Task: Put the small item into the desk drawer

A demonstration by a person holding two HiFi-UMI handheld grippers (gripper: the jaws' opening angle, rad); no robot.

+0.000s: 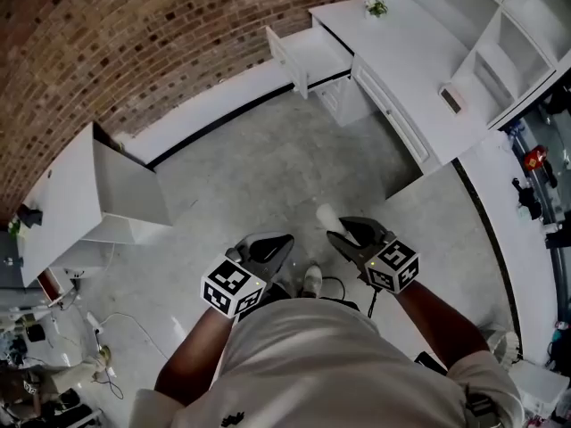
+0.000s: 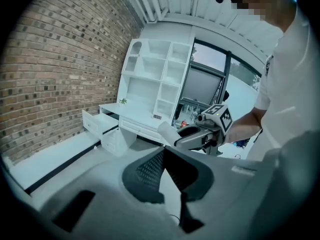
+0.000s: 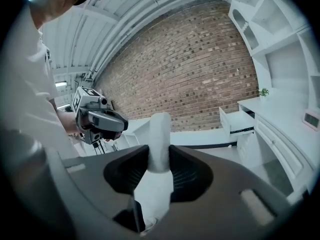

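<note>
**White item held in the right tongs, far from the open drawer**

A person stood on a grey floor (image 1: 268, 168) and held a pair of tongs in each hand. One pale shoe (image 1: 312, 280) showed just below the tongs in the head view.

The right tongs (image 3: 160, 153) were clamped on a small white item (image 3: 160, 131). The two dark jaws pressed on its sides. The item stuck up past the tips, and more of it hung down behind them. It looked soft, maybe a roll of cloth or foam, but the views were too blurry to be sure.

The left tongs (image 2: 164, 152) were closed. Their tips met, with nothing between them. They were held just beside the right tongs, at about the same height, and both pointed a little way down.

Farther off, across the floor, stood a white desk (image 1: 401, 52) by a brick wall (image 1: 134, 34). Its drawer (image 1: 308, 53) was pulled out at the end near the wall. The item was well apart from the drawer. A little green plant (image 1: 376, 7) sat on the desk top, near the drawer. White shelves (image 1: 486, 20) rose behind the desk.

On the left side of the head view was a white cabinet (image 1: 62, 194), also by the brick wall.
</note>
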